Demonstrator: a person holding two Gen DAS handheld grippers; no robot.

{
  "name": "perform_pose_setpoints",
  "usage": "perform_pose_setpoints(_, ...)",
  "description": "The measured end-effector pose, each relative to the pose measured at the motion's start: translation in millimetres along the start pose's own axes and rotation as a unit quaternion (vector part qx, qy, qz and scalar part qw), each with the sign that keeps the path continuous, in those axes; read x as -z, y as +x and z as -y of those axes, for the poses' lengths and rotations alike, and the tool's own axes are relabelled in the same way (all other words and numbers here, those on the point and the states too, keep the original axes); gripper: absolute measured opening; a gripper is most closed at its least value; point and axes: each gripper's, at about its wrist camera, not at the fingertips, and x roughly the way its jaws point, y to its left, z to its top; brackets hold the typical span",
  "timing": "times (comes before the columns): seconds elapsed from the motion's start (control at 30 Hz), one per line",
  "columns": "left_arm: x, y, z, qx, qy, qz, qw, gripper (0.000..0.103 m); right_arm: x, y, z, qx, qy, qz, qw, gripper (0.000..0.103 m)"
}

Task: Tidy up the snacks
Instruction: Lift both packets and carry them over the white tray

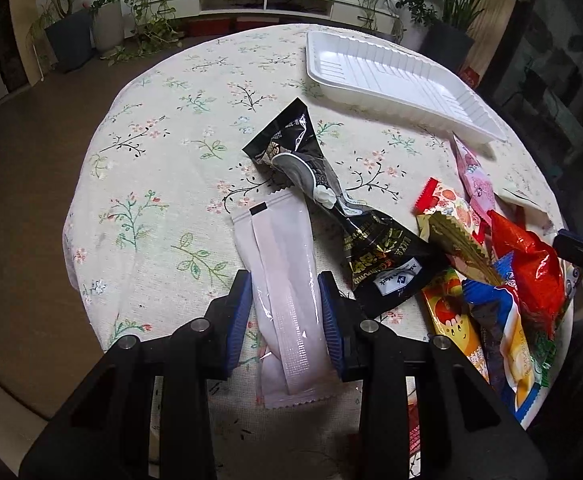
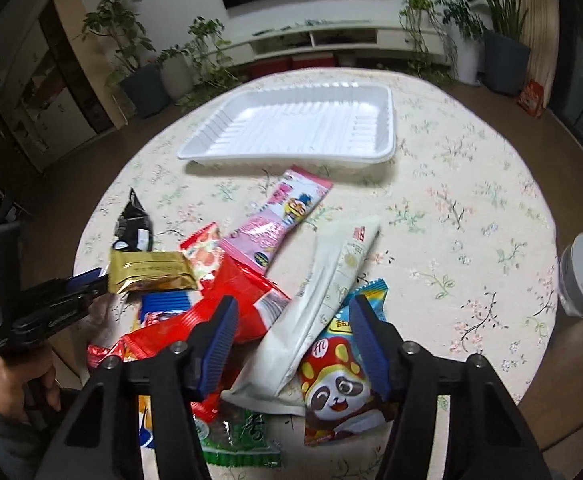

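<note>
Bench (image 1: 151,152) under floral cloth. White tray (image 1: 395,80) at the far side, nothing in it. Snack pile (image 2: 251,300) near edge, right gripper (image 2: 293,344) released, jaws straddling a cream packet (image 2: 323,308). Left gripper (image 1: 285,320) flanks a pale pink sachet (image 1: 283,280), pads at its sides; whether it is clenched cannot be told. The sachet looks light, soft and slippery: best pinched mid-length.

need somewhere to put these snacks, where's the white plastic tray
The white plastic tray sits empty at the table's far side, beyond the snack pile; the pink snack packet lies nearest it. In the left wrist view it is upper right.
</note>
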Motion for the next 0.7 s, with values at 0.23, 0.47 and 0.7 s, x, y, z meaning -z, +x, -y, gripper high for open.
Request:
perform_pose_setpoints(0.23, 1, 0, 1, 0.006, -0.002, 0.0, 1.0, 0.031, -4, 16, 6, 0.017, -0.006, -0.033, 0.999, 0.036)
perform_pose_setpoints(0.47, 1, 1, 3, 0.003, 0.003, 0.0, 1.0, 0.031, -14, 34, 10, 0.019, -0.017, -0.089, 0.996, 0.048)
perform_pose_setpoints(0.7, 0, 1, 3, 0.008, 0.004, 0.001, 1.0, 0.031, -17, 48, 7, 0.022, -0.038, -0.098, 0.994, 0.043)
